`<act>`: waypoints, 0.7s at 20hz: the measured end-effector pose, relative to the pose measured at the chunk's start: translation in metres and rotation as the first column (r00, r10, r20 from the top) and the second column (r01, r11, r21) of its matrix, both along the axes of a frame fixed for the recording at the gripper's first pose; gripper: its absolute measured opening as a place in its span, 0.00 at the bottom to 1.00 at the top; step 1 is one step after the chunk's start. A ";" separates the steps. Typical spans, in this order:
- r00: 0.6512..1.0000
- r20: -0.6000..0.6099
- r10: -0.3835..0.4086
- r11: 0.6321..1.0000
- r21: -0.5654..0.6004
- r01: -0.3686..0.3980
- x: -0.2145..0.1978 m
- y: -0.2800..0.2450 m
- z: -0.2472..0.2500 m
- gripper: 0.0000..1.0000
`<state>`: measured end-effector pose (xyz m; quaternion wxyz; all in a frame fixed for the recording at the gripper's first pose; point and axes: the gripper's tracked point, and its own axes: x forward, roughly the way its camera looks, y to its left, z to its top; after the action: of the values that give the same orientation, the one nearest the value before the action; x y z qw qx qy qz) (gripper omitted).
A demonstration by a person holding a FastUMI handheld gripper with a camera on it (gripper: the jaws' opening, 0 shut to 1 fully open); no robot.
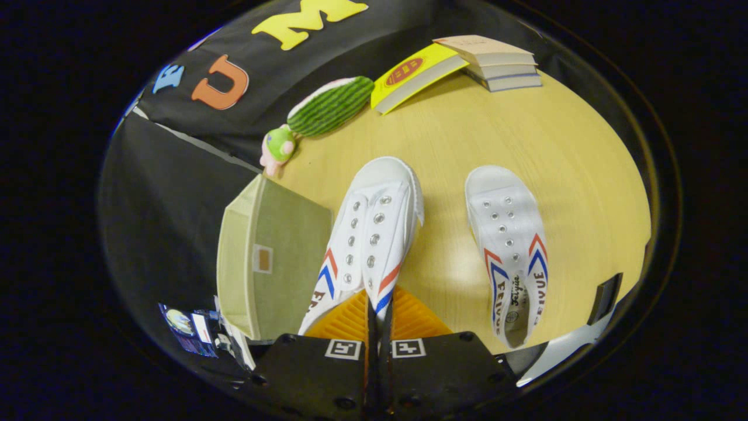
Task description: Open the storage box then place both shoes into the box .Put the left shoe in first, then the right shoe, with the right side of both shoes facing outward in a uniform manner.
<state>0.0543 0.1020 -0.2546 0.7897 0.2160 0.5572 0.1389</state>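
My gripper (380, 307) is shut on a white canvas shoe (374, 228) with red and blue chevrons. Both fingers pinch the edge of its opening, and its toe points away from me over the wooden table (467, 128). The second white shoe (509, 245) lies flat on the table to the right of the fingers, toe pointing away. A beige fabric storage box (269, 257) with a small label stands just left of the held shoe, at the table's edge. I cannot tell how its lid stands.
Beyond the shoes lie a green striped plush toy (327, 106), a yellow book (412, 75) and a stack of books (497, 61). Some printed cards (190, 327) sit low on the left, beside the box. A dark object (605, 297) stands at the table's near right edge.
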 end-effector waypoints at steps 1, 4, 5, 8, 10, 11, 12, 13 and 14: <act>1.000 0.028 0.011 1.000 -0.006 -0.010 -0.003 0.005 0.019 0.06; 0.994 0.095 0.056 0.998 0.014 -0.058 -0.016 0.041 0.074 0.06; 0.990 0.111 0.082 0.996 0.010 -0.084 -0.019 0.055 0.088 0.06; 0.978 0.157 0.141 0.990 -0.005 -0.142 -0.021 0.105 0.118 0.06; 0.973 0.162 0.165 0.986 0.009 -0.169 -0.019 0.139 0.125 0.06; 0.973 0.155 0.170 0.985 0.016 -0.174 -0.017 0.154 0.124 0.06; 0.974 0.144 0.178 0.983 0.017 -0.182 -0.014 0.167 0.120 0.06; 0.974 0.129 0.185 0.982 0.016 -0.189 -0.013 0.180 0.115 0.06; 0.974 0.111 0.196 0.980 0.015 -0.199 -0.013 0.193 0.107 0.06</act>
<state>0.0418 0.2950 -0.1474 0.7983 0.1617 0.5302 0.2355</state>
